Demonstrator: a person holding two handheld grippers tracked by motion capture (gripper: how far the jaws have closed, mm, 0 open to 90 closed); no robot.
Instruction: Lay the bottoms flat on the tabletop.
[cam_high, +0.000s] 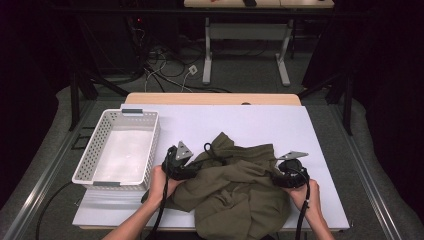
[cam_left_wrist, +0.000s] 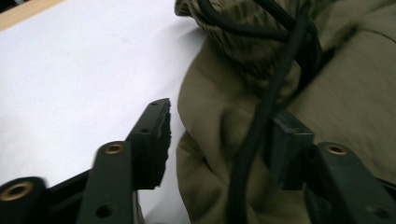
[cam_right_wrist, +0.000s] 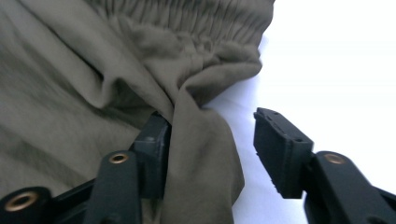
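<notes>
Crumpled olive-green cloth garment (cam_high: 235, 187) with black drawcord (cam_left_wrist: 261, 116): soft, light, likely to slump. Left gripper (cam_left_wrist: 219, 140) and right gripper (cam_right_wrist: 210, 149), jaws wide, straddle edge folds; elastic waistband (cam_right_wrist: 187, 23) offers firmest purchase.

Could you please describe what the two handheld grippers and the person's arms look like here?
Both the left gripper and right gripper are black, with flat two-piece jaws, brass-coloured rivets, a grey three-cornered plate on top and a trailing black cable. The forearms are bare, no sleeves visible.

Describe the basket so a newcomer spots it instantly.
Start at the white table top and look to its left edge. The white plastic basket sits there, left of the crumpled olive garment. It is rigid, rectangular, with perforated walls.
</notes>
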